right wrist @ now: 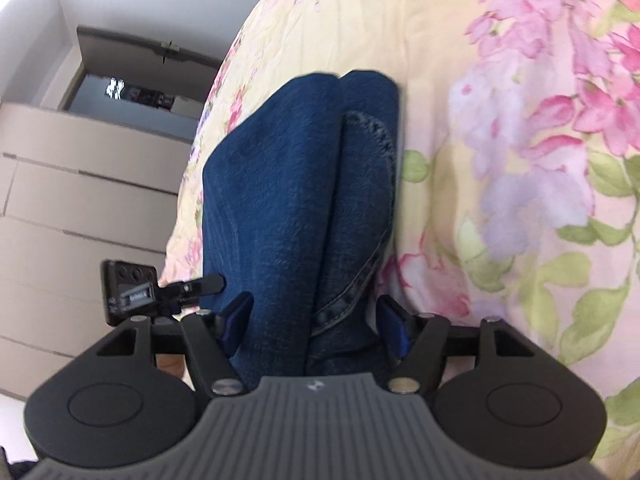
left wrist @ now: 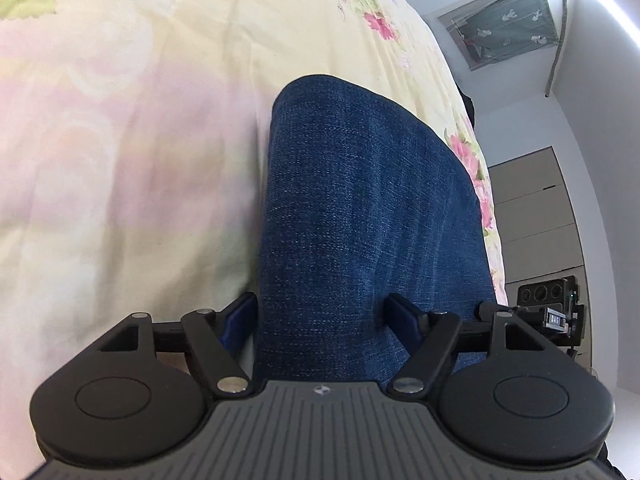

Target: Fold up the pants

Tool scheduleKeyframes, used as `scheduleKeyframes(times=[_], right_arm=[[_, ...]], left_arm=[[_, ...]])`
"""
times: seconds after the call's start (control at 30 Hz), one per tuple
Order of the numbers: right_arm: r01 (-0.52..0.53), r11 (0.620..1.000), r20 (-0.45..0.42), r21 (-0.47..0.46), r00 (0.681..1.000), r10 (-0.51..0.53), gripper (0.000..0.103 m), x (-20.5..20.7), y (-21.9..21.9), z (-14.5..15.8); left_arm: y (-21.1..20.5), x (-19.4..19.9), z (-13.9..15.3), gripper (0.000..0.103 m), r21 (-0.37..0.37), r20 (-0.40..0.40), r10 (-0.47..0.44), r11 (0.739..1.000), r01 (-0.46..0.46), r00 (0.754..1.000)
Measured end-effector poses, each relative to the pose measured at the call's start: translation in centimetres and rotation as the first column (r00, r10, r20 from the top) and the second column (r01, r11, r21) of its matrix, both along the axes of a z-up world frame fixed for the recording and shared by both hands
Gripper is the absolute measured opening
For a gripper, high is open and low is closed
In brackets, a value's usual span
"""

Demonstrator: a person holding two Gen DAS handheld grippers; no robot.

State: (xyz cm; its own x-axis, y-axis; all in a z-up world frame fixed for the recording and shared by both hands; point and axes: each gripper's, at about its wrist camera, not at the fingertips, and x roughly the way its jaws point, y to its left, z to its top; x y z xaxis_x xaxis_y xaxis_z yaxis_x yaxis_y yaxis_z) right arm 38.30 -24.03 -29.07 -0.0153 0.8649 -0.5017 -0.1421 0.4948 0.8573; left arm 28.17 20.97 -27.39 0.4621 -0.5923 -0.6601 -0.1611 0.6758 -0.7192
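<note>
Floral bedding [left wrist: 120, 140] filled the frame beneath the folded jeans [left wrist: 360, 208], whose long axis ran from bottom centre toward upper centre. My left gripper [left wrist: 320, 316] and right gripper [right wrist: 314, 314] both gaped wide, straddling the near end, neither clearly nearer.

The pants [left wrist: 360, 216] were dark blue denim, coarse-woven and matt, with a stitched seam showing in the right wrist view. The bed [left wrist: 120, 140] wore soft, faintly creased floral cotton cloth. Each tool [left wrist: 322, 316] [right wrist: 316, 316] was matt black plastic with shiny metal pivot pins.
</note>
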Motion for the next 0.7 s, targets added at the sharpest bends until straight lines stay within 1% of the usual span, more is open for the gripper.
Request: scheduleKeyframes(times=[0.1,0.17,0.23,0.27,0.3,0.33,0.37,0.4,0.43,0.5,0.7], right_arm=[[-0.003,1.000,0.013,0.012,1.000,0.003,0.070,0.1,0.9,-0.4],[-0.020,1.000,0.037,0.002,0.999,0.020,0.071,0.8,2.9,-0.9],[-0.033,0.999,0.071,-0.012,0.997,0.034,0.073,0.6,4.2,-0.7],[-0.045,0.999,0.095,-0.022,0.994,0.047,0.072,0.5,4.9,-0.5],[-0.061,0.997,0.115,-0.036,0.991,0.065,0.064,0.1,5.3,0.2],[-0.066,0.997,0.122,-0.037,0.990,0.070,0.056,0.0,5.3,0.7],[-0.058,0.998,0.105,-0.019,0.993,0.059,0.050,0.2,5.2,0.8],[-0.047,0.999,0.091,-0.007,0.995,0.047,0.044,0.1,4.8,1.2],[-0.040,0.999,0.088,0.000,0.995,0.040,0.039,-0.1,4.5,1.6],[-0.038,0.999,0.095,0.016,0.995,0.036,0.035,-0.6,4.1,2.9],[-0.049,0.998,0.131,0.031,0.990,0.044,0.034,-3.5,4.8,7.4]], left_arm=[[-0.3,0.3,-0.8,0.090,-0.020,0.007,-0.023,1.000,0.024,1.000],[-0.6,0.4,-1.0,0.092,-0.027,0.014,-0.023,0.999,0.023,1.000],[-0.2,0.0,-1.4,0.087,-0.034,0.028,-0.010,0.999,0.011,1.000],[-0.3,-0.3,-1.3,0.076,-0.035,0.042,-0.006,0.999,0.007,0.999],[-0.5,-0.5,-1.0,0.070,-0.015,0.054,-0.007,1.000,0.008,0.999],[-0.6,-0.7,-0.5,0.066,0.008,0.072,-0.016,1.000,0.016,0.997],[-0.7,-1.0,0.0,0.060,0.013,0.088,-0.021,1.000,0.020,0.996],[-0.5,-1.4,0.4,0.055,0.002,0.096,-0.018,1.000,0.018,0.995],[-0.4,-1.8,0.9,0.054,-0.010,0.101,-0.015,1.000,0.017,0.995],[-0.4,-2.6,2.1,0.053,-0.003,0.113,-0.018,1.000,0.018,0.993],[0.0,-6.4,6.2,0.053,0.033,0.166,-0.008,0.999,0.003,0.986]])
